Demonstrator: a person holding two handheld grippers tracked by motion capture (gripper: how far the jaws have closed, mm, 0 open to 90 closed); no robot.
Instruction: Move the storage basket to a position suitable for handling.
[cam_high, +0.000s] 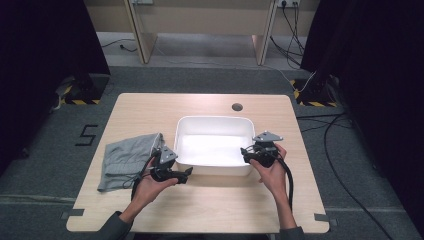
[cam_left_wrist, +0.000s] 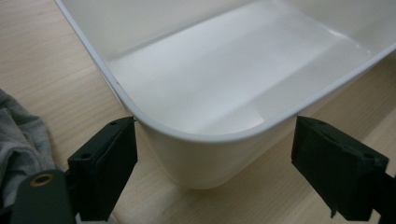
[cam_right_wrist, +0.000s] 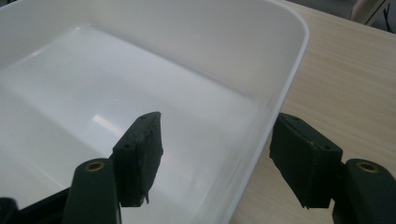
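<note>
White rectangular tub (cam_high: 215, 130) (glossy, rounded corners) between two spread hand-held grippers.

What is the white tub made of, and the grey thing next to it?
The white tub looks like smooth, glossy plastic: light glints off its thin, rounded walls. The grey garment seems to be soft knit fabric, since it lies crumpled and folded.

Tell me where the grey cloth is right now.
In the high view, the crumpled grey cloth lies on the left part of the light wooden table, just left of the white plastic tub and beside the left gripper.
</note>
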